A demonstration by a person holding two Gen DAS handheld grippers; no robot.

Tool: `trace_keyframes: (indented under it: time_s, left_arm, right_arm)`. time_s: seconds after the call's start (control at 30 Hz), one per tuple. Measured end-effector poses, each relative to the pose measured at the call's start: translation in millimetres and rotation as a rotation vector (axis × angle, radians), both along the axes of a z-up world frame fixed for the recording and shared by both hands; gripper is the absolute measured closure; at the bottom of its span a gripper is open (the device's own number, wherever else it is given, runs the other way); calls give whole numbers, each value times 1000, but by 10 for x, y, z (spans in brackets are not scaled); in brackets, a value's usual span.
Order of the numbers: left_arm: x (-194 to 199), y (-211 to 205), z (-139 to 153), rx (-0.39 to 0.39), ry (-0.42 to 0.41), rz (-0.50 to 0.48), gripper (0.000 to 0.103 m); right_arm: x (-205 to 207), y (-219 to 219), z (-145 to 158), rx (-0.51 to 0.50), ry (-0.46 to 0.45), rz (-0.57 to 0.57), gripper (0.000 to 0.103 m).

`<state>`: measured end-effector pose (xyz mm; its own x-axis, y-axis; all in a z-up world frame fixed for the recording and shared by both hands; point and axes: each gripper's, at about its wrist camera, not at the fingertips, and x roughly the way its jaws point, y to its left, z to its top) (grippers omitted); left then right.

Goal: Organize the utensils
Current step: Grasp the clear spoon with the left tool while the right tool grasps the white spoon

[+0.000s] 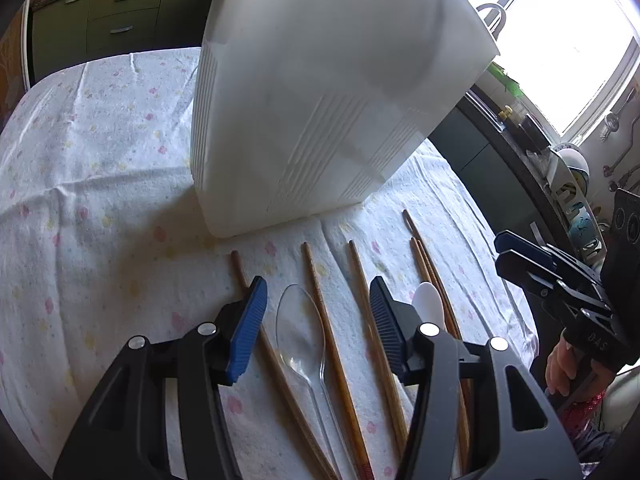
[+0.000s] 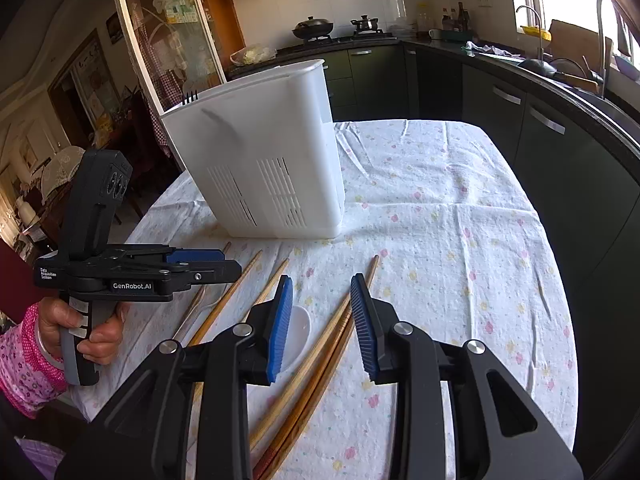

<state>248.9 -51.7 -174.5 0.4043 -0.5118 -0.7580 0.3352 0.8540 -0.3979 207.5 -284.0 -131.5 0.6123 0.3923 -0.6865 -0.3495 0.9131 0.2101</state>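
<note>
Chopsticks and a clear spoon lie between the left gripper's unclenched jaws; right gripper likewise released, grasping nothing.

I see the utensil holder standing on the tabletop, toward its far left part. In front of it, nearer to me, the chopsticks lie in a loose row on the tabletop, running lengthwise toward the holder. A clear spoon lies between two of them, and a second spoon lies just to the right of that group, beside a pair of chopsticks. Behind the tabletop the kitchen cabinets run along the far wall and down the right side.
</note>
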Motion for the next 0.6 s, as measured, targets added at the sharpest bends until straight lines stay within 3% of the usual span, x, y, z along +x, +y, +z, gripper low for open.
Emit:
trace_keyframes:
  time_s: [0.1,0.2,0.27,0.37,0.6]
  left_arm:
    - [-36,-1,-21,-16,19,-16,53]
    - [-72,-1,-41,-30,37,-32,63]
    - [-75,-2,-63,-46,59,-43,82]
    - [-88,0,-81,-56,71,-50,97]
    - [-157,30,43,-89,31,-54,100]
  right_arm:
    - [6,-6,0,1,1,-3,72]
    - [12,-8,-11,2,5,-4,72]
    - [14,-8,-33,4,10,-5,72]
    - [30,-15,-85,8,28,0,72]
    - [145,-28,-319,85,136,55,72]
